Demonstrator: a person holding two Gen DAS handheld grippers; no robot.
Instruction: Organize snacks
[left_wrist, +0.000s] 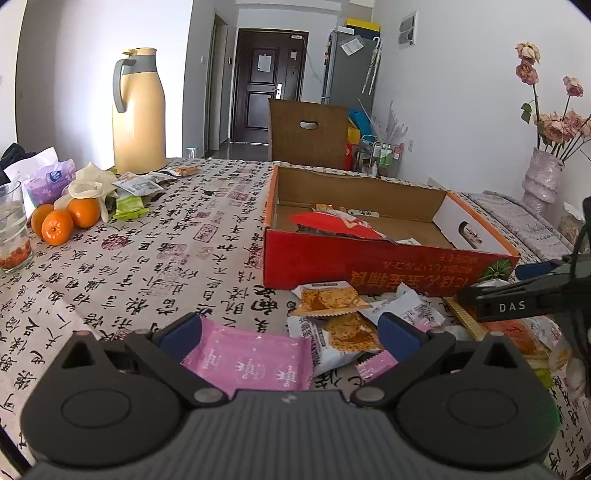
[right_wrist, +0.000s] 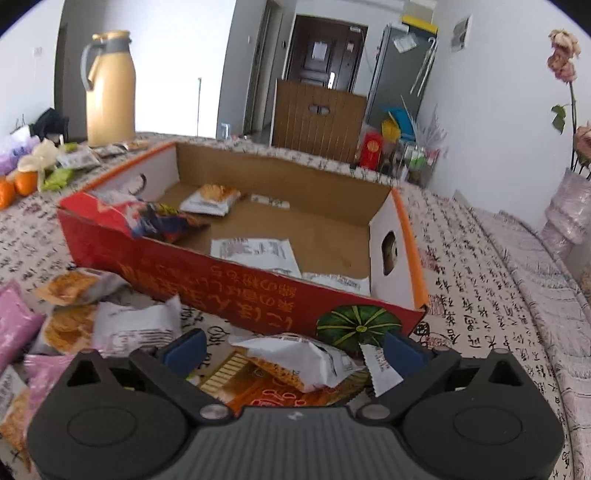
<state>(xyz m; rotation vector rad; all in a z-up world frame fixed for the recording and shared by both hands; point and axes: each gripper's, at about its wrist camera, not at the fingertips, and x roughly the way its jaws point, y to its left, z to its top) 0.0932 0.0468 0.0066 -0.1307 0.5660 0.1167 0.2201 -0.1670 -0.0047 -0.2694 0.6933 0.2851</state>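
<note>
A red cardboard box (left_wrist: 369, 258) stands open on the table and shows in the right wrist view (right_wrist: 229, 280) too, with several snack packets inside (right_wrist: 210, 199). Loose packets lie in front of it. My left gripper (left_wrist: 291, 332) is open over a pink packet (left_wrist: 251, 362) and a white cracker packet (left_wrist: 340, 332), holding nothing. My right gripper (right_wrist: 291, 350) is open over a white cracker packet (right_wrist: 299, 358) that lies on an orange packet (right_wrist: 266, 391). The right gripper also shows at the right edge of the left wrist view (left_wrist: 517, 299).
A beige thermos jug (left_wrist: 138, 110), oranges (left_wrist: 62, 221), a glass (left_wrist: 11, 229), tissues and green packets (left_wrist: 127, 206) sit at the table's far left. A vase of dried flowers (left_wrist: 539, 177) stands far right. A wooden chair back (left_wrist: 308, 129) is behind the box.
</note>
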